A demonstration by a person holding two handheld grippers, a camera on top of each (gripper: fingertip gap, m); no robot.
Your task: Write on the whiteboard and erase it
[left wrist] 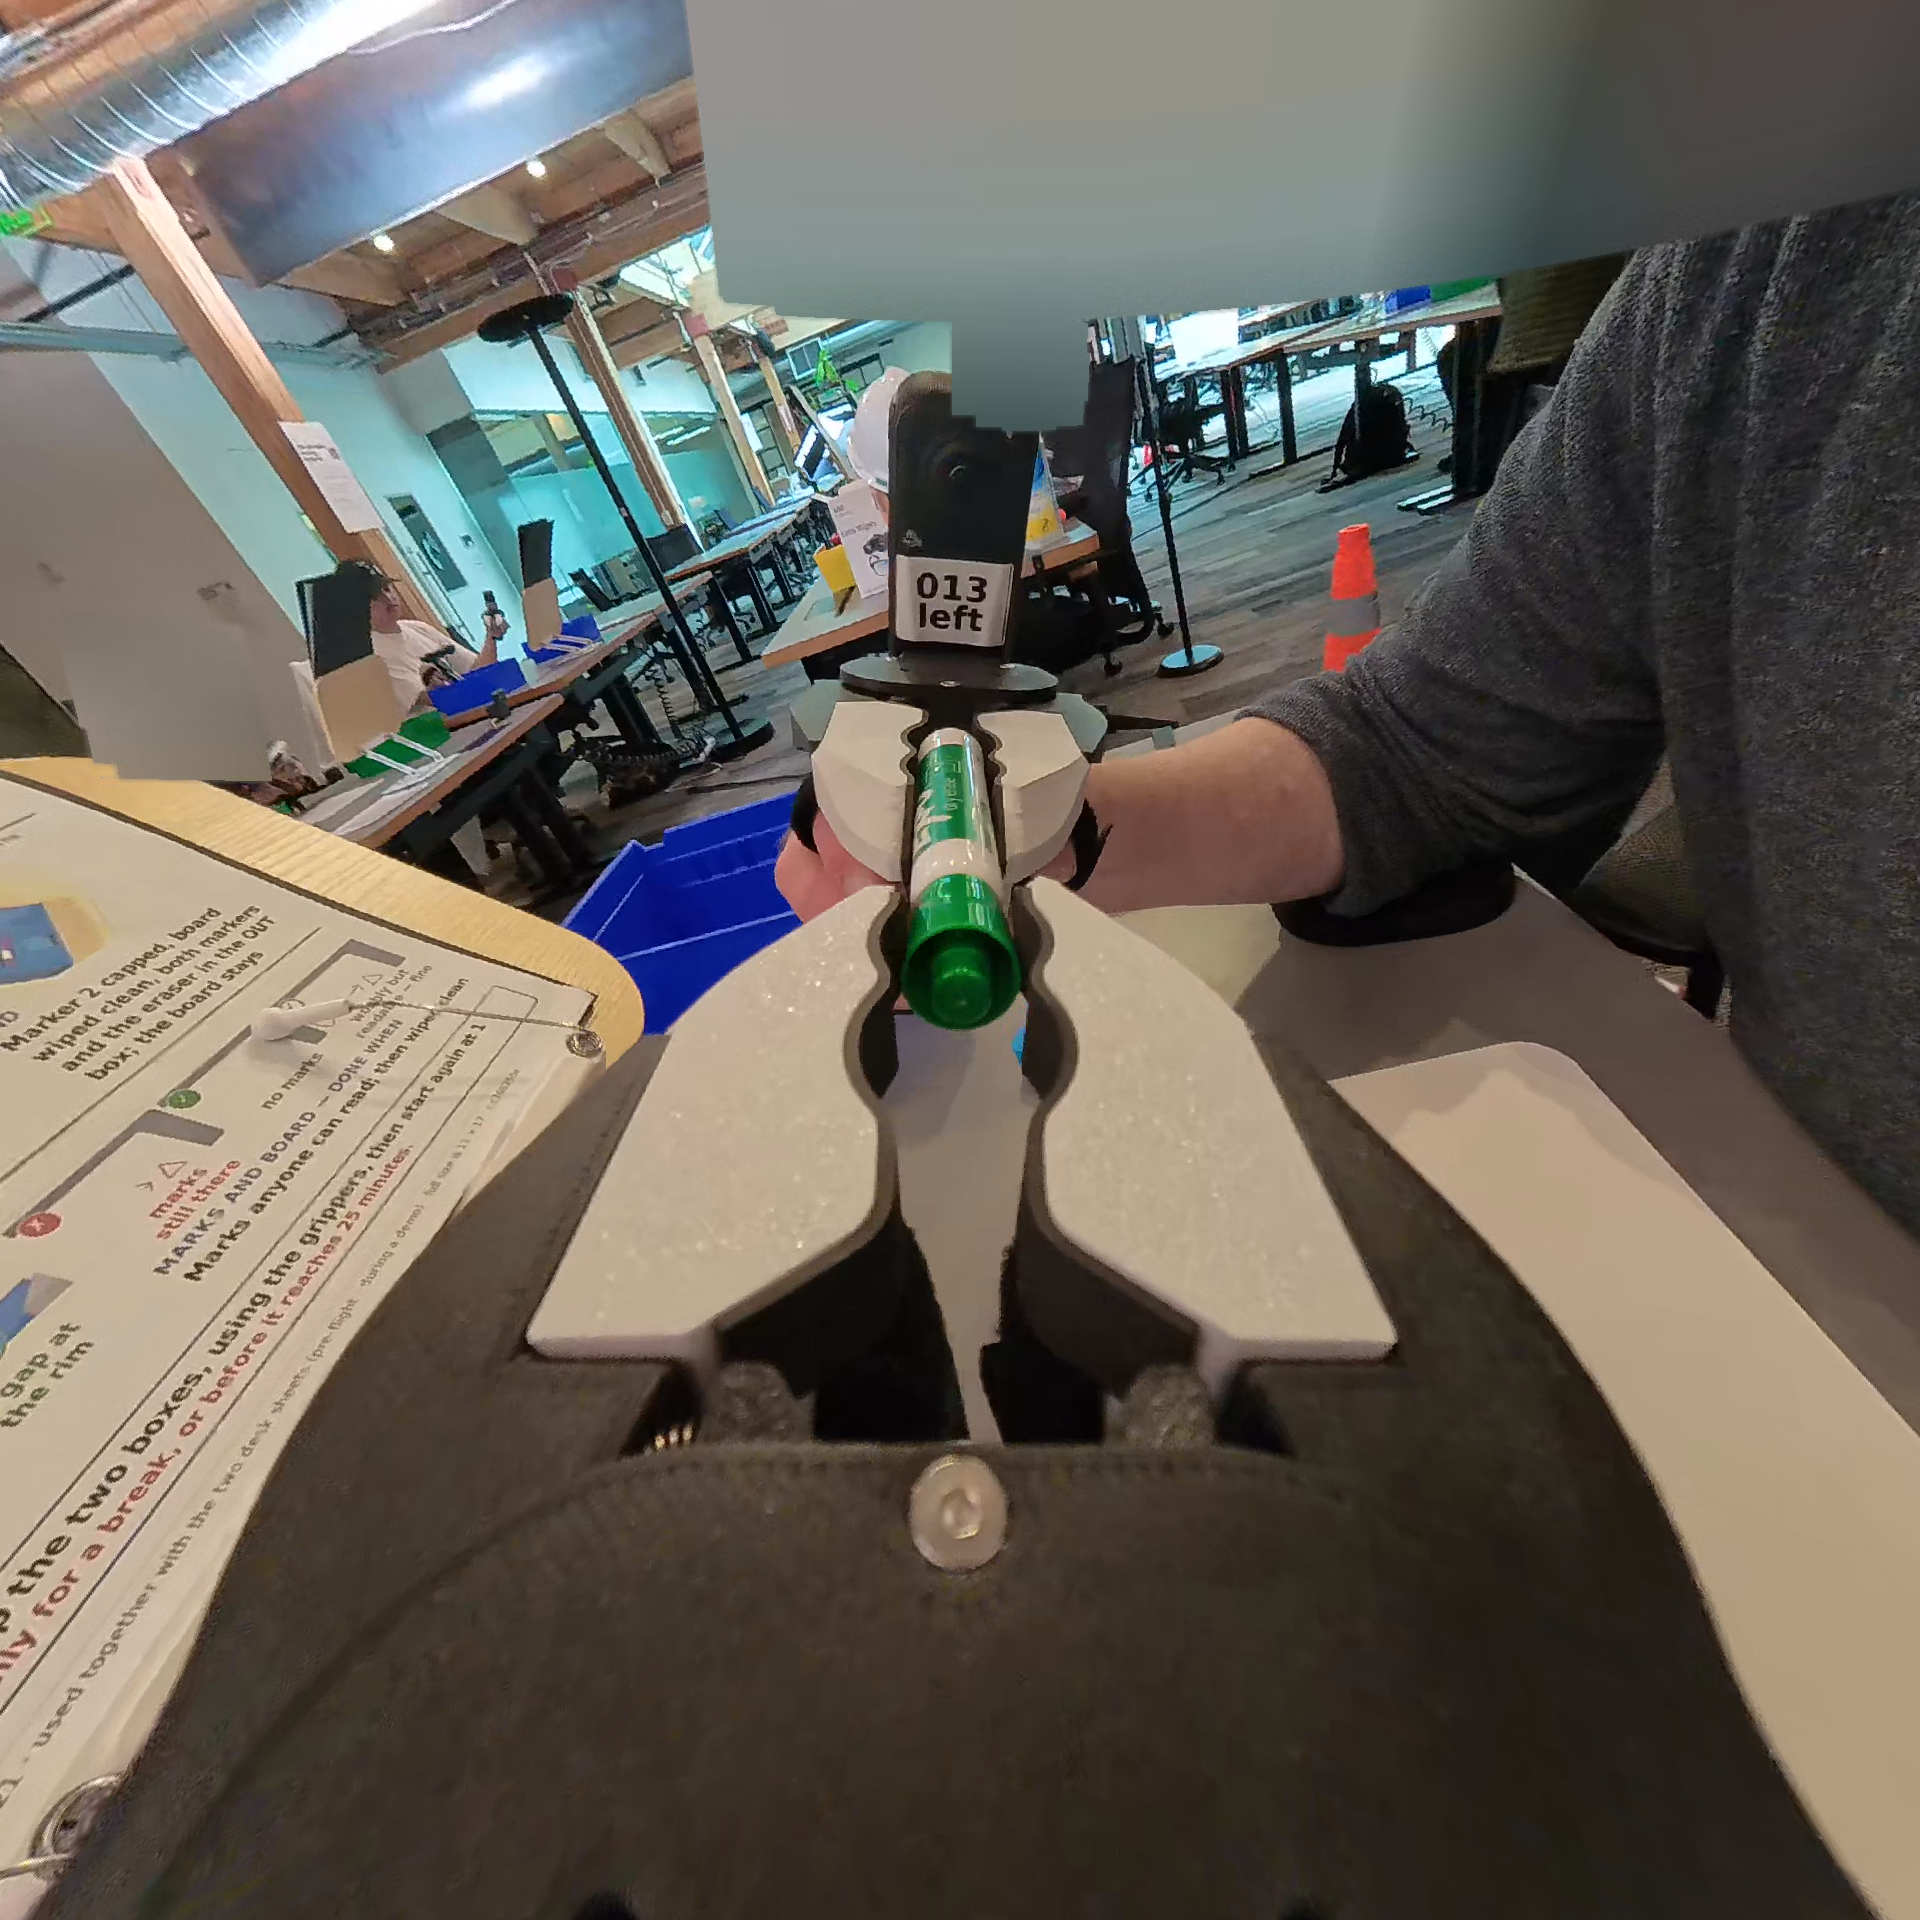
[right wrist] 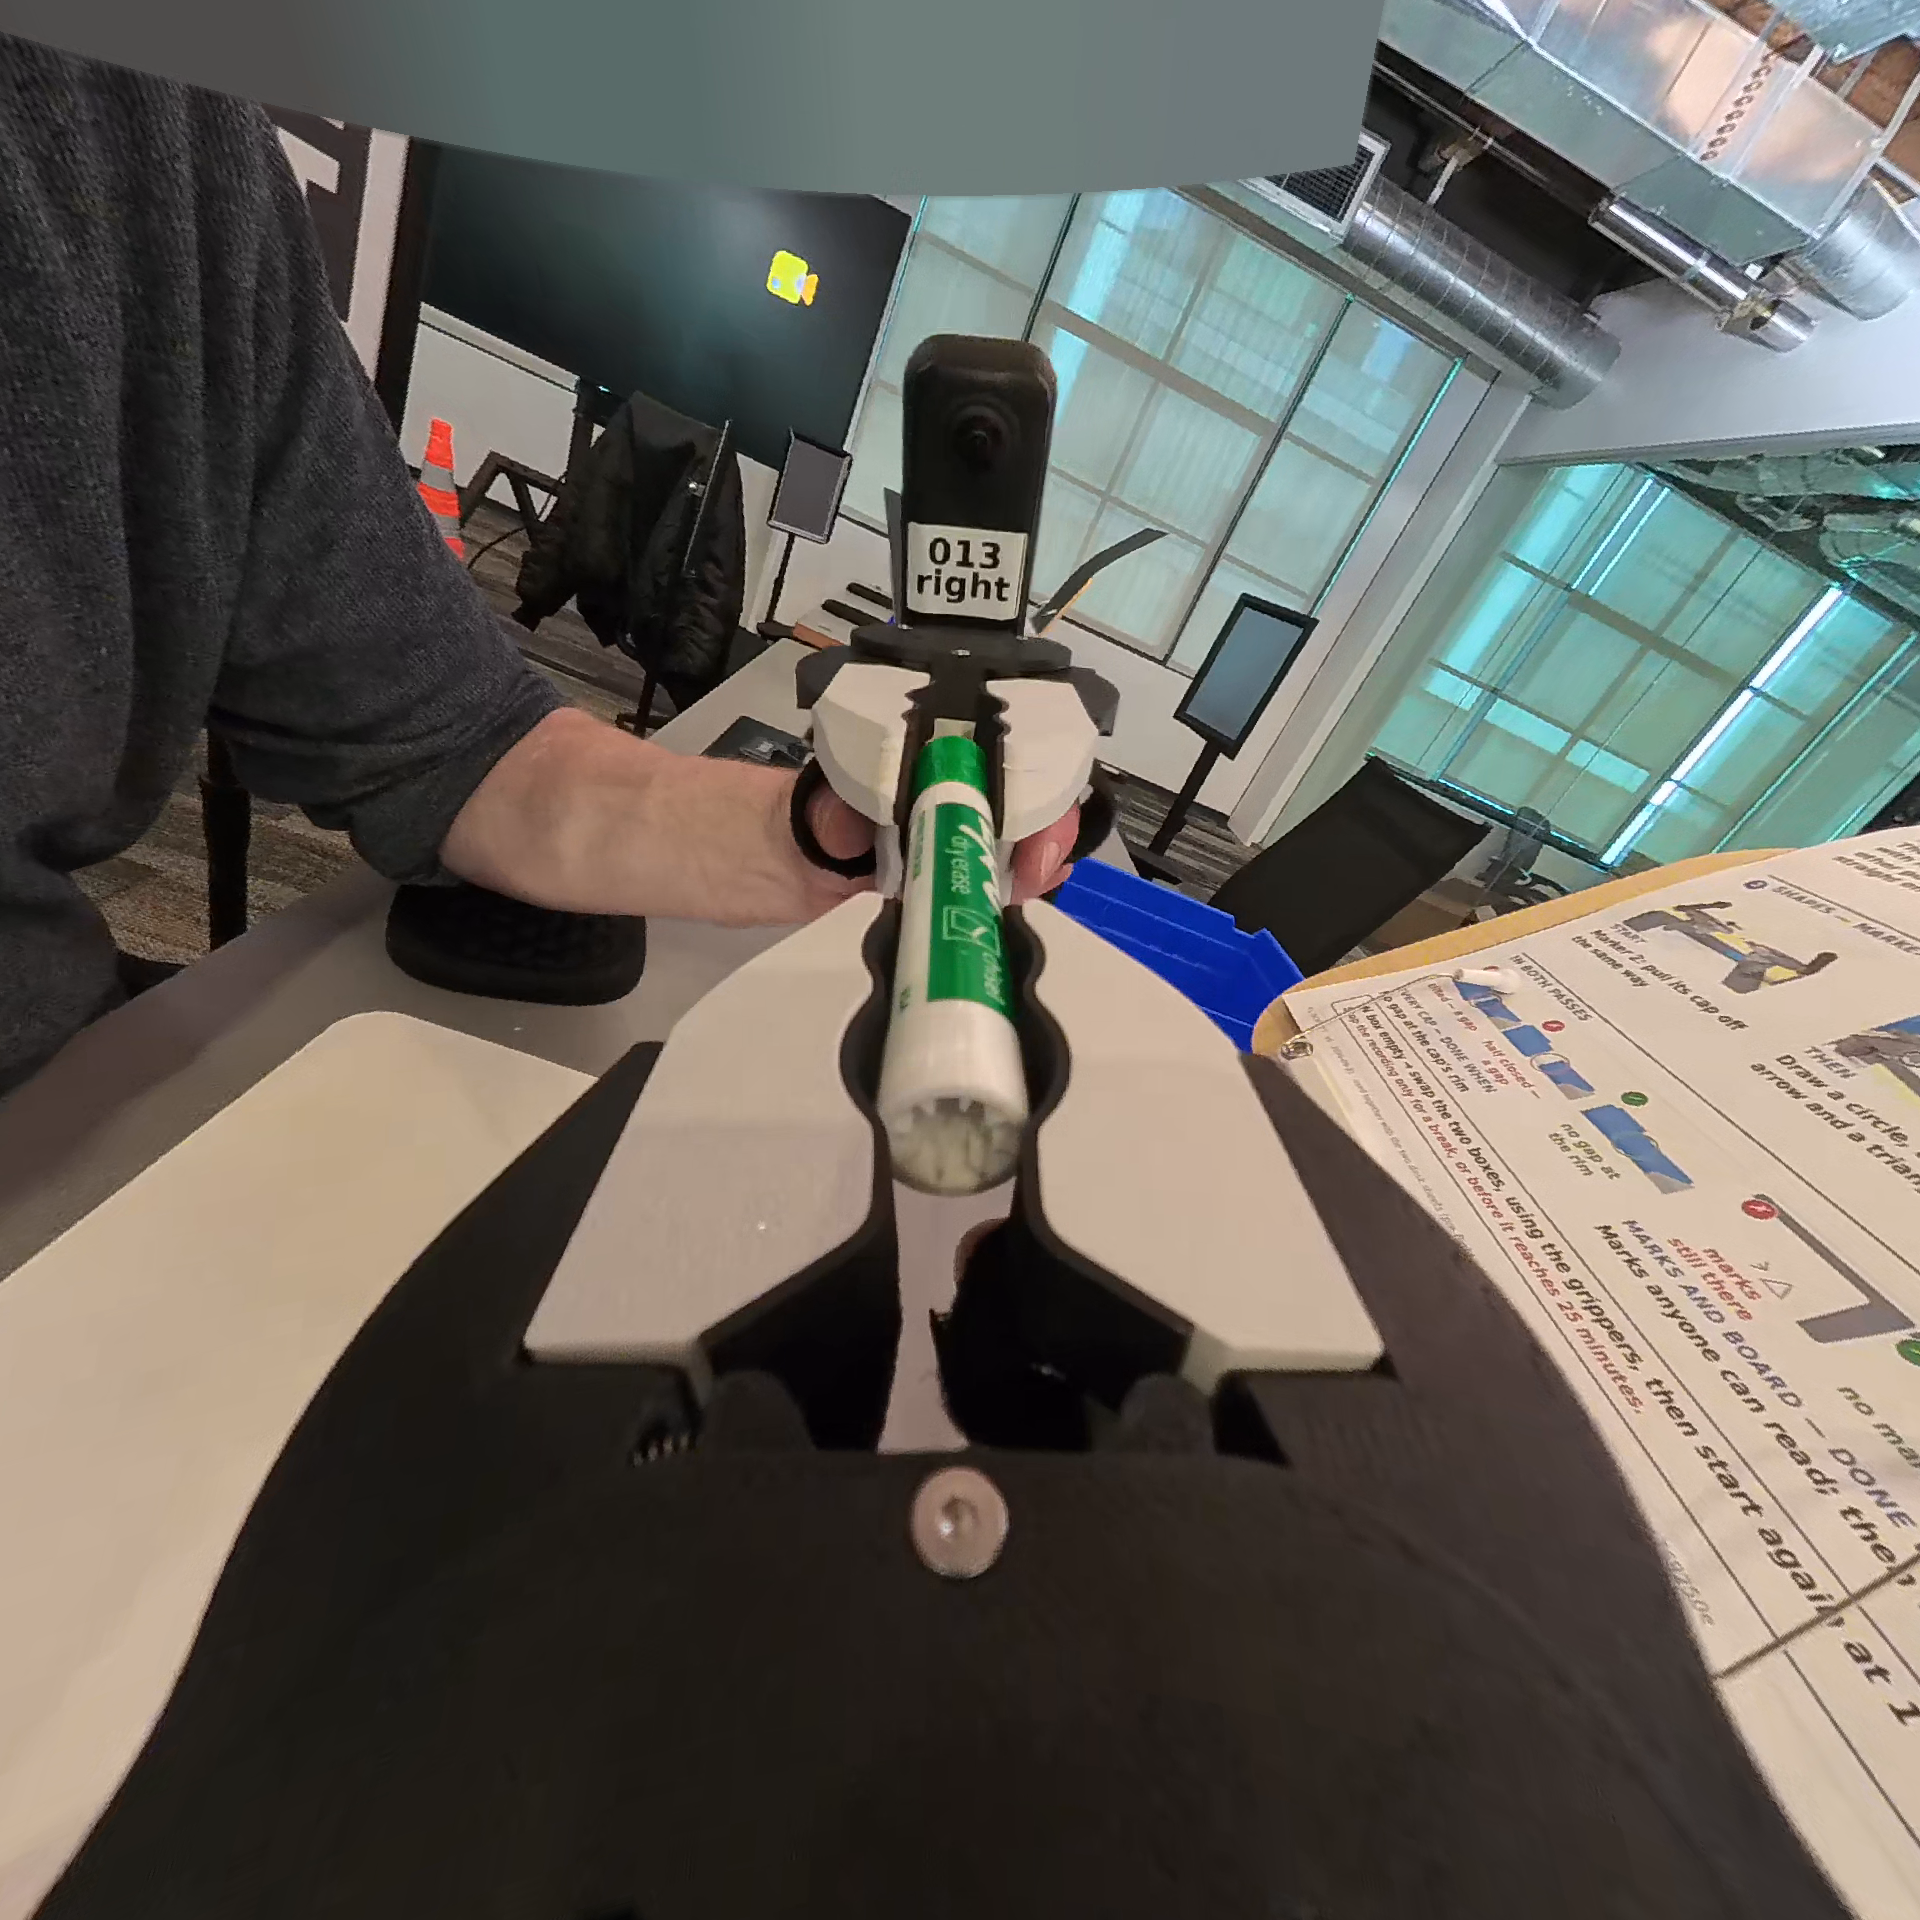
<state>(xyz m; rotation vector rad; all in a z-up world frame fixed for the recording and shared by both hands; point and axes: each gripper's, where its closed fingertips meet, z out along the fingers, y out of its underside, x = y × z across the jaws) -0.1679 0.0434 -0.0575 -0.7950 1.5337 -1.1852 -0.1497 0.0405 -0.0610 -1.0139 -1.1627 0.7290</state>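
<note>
Left gripper (left wrist: 956, 977) is clamped on the green cap (left wrist: 958, 951); right gripper (right wrist: 951, 1039) is clamped on the white barrel of the marker (right wrist: 951, 977), held level between them above the counter (right wrist: 156, 997). Judgement: pull straight apart along the axis, without twisting. Instruction sheet (left wrist: 239, 1143), blue bin (left wrist: 686, 904) and whiteboard (left wrist: 1662, 1299) lie nearby, none obstructing.

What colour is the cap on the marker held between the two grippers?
Green. The cap shows best in the left wrist view, end-on toward the camera.
</note>
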